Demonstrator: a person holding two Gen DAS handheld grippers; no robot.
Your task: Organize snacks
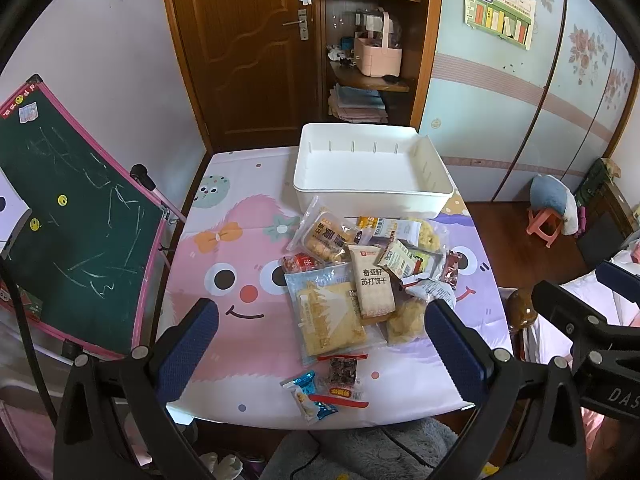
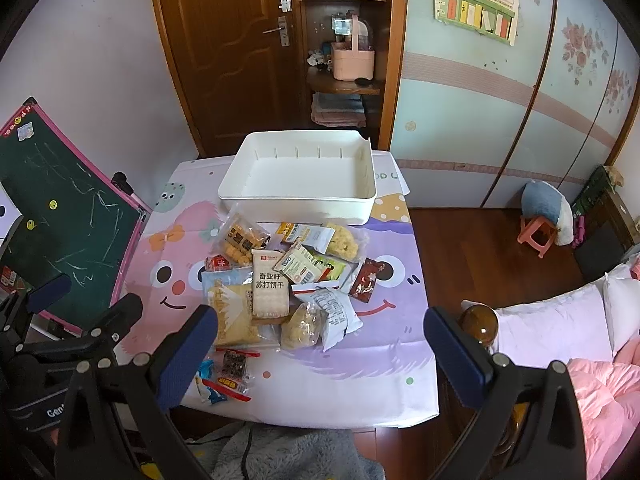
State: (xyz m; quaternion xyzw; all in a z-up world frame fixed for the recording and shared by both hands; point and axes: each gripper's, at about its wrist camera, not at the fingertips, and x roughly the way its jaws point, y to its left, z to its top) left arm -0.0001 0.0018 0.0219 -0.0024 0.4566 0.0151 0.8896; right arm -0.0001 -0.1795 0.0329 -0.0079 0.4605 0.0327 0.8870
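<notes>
Fingers of left gripper [image 1: 320, 344] and right gripper [image 2: 320, 344] spread wide, empty, above snack pile [image 2: 288, 280].

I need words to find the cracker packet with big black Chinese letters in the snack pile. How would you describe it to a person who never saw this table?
Start from the white rectangular plastic bin at the far side of the cartoon tablecloth; the snack pile lies just in front of it. In the pile's middle, the tall beige cracker packet lies on top. Only it shows two rows of large black characters under a small red logo.
</notes>
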